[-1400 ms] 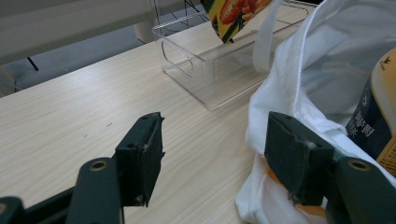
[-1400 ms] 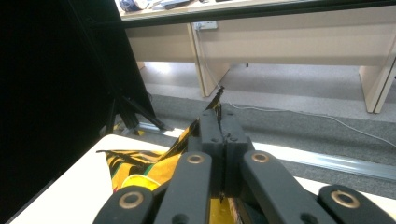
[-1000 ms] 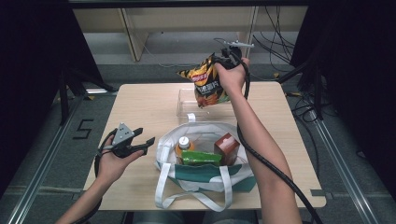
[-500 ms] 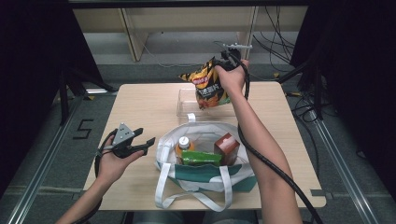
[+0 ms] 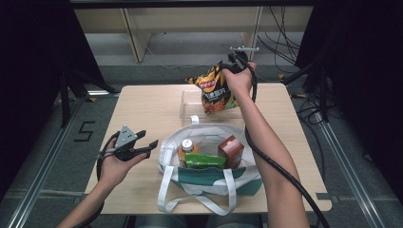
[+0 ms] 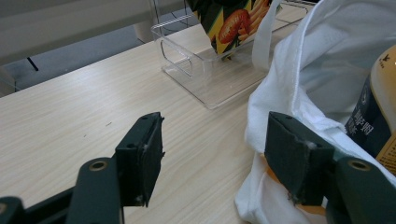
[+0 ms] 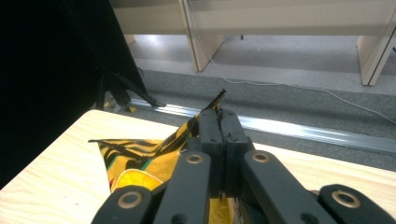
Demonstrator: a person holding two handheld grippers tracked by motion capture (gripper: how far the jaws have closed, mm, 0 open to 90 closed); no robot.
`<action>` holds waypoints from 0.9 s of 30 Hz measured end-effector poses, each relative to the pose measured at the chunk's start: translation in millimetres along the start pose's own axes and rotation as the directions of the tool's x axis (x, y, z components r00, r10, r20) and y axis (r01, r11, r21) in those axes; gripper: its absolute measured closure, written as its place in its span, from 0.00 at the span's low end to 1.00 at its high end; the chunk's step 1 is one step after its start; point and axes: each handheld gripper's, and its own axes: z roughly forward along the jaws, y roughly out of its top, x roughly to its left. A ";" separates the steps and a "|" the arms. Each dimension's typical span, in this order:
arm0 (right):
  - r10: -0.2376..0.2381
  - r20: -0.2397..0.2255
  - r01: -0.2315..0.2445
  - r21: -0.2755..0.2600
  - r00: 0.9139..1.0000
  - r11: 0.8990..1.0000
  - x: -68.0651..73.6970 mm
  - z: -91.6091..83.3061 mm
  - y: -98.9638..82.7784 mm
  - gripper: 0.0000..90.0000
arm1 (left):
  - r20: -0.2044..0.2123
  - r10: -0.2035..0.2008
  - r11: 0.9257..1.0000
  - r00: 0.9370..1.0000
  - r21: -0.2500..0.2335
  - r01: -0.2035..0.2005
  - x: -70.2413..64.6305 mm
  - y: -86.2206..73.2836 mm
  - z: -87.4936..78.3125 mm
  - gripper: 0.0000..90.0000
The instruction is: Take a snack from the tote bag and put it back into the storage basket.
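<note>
My right gripper [image 5: 227, 66] is shut on the top edge of a yellow and black chip bag [image 5: 215, 89], which hangs over a clear plastic bin [image 5: 190, 102] at the table's far side. In the right gripper view the jaws pinch the bag's [image 7: 140, 156] crimped edge at the gripper [image 7: 218, 123] tips. My left gripper [image 5: 151, 145] rests open in a hand near the table's left, just left of a white tote bag [image 5: 209, 183]. In the left gripper view its jaws [image 6: 212, 144] stand wide beside the tote's cloth [image 6: 299, 79], nothing between them.
Inside the tote stand an orange-capped bottle [image 5: 186, 148], a green packet [image 5: 205, 161] and a brown carton [image 5: 230, 151]. The bottle's label [image 6: 378, 116] shows at the right of the left gripper view. The clear bin [image 6: 201, 70] sits behind. Cables lie on the floor beyond the table.
The right hand with the chip bag has shifted slightly; the bag hangs a little lower over the clear bin. The left hand has stayed still.
</note>
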 end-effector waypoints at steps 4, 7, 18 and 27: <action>0.032 0.006 -0.032 -0.002 0.999 0.999 -2.8 -0.1 -2.6 1.00 | -0.007 0.009 1.000 1.000 0.009 -0.009 0.0 0.9 -1.7 0.41; 0.025 0.010 -0.025 0.000 1.000 1.000 -3.7 -0.5 -2.5 1.00 | -0.007 0.008 1.000 1.000 0.006 -0.008 0.2 1.0 -2.0 0.41; 0.010 0.018 -0.010 0.011 1.000 1.000 -9.3 0.3 -2.1 0.99 | -0.009 0.006 1.000 1.000 0.008 -0.006 -0.2 0.9 -1.7 0.41; 0.053 0.025 -0.053 0.015 0.998 0.998 -23.8 -0.8 -7.2 0.99 | -0.008 0.006 1.000 1.000 0.006 -0.006 -0.7 1.1 -1.7 0.41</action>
